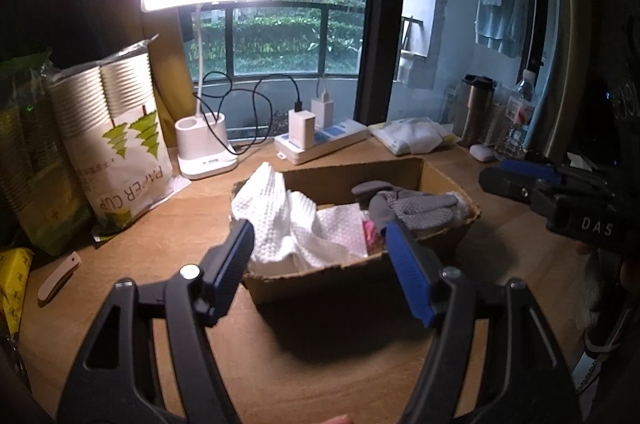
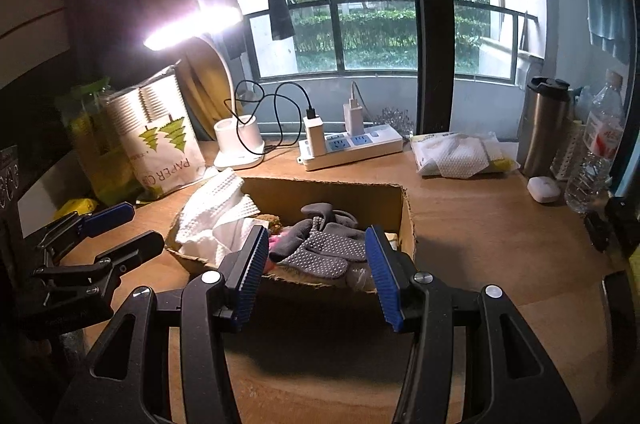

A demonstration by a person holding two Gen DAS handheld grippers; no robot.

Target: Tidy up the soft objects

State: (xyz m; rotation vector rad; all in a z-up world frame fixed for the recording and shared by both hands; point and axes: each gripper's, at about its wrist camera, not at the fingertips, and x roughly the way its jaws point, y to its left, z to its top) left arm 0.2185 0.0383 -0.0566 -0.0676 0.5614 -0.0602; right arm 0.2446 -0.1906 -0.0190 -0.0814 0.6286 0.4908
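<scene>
A: Box (image 2: pixel 406 220) mid-frame on the counter (image 2: pixel 480 244); white cloth (image 2: pixel 216 212) and grey gloves (image 2: pixel 320 248) already inside.

B: Grippers?

A: Left gripper (image 1: pixel 320 264) and right gripper (image 2: pixel 316 264) both spread, nothing between the pads.

B: What's left?

A: Probably the white cloth pack (image 2: pixel 456 152), right of centre, outside the box.

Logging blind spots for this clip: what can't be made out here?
- Bottom of the cardboard box: both views, covered by the white cloth and grey gloves.
- Pink item: both views, mostly buried.
- Paper cup bag small print: too small.
</scene>
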